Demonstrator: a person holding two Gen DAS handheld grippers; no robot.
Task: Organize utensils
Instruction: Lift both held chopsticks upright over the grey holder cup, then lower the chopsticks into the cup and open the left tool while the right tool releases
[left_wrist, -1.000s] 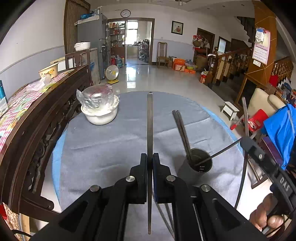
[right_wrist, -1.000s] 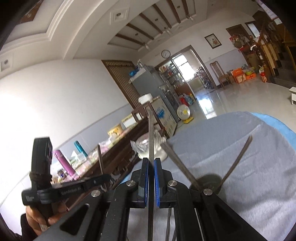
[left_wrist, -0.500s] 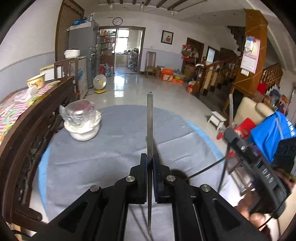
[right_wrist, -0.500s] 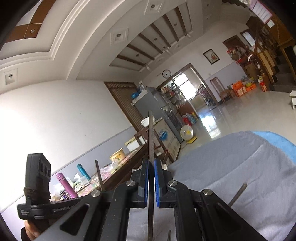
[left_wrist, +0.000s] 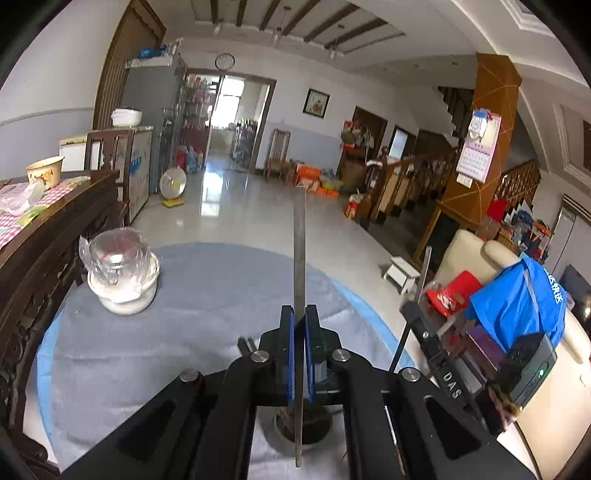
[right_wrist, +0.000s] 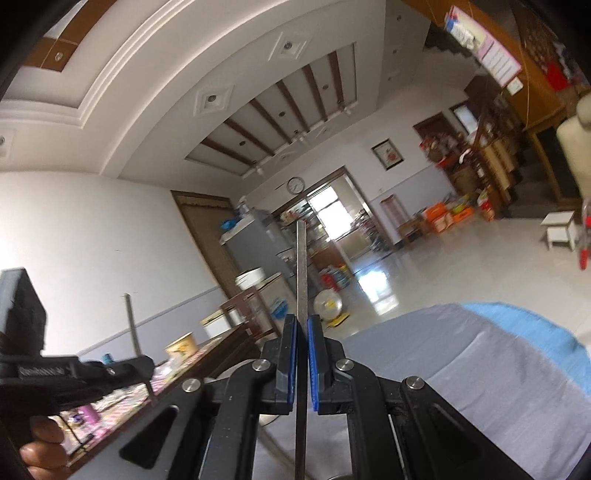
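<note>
Your left gripper (left_wrist: 300, 350) has its jaws pressed on a thin metal chopstick (left_wrist: 299, 258), which stands upright between the blue pads. Your right gripper (right_wrist: 302, 360) pinches a second chopstick (right_wrist: 301, 273) in the same way. The dark holder cup (left_wrist: 301, 430) sits on the grey tablecloth (left_wrist: 184, 332), directly under the lower tip of the left chopstick.

To do this step well, I think you should keep each stick vertical, bring its lower tip over the mouth of the cup, and lower slowly before you release.

The left wrist view shows the cup and a white bowl (left_wrist: 123, 291) wrapped in plastic; the right wrist view looks mostly at the ceiling, so there the cup is almost hidden, but it shows the left gripper from the side
</note>
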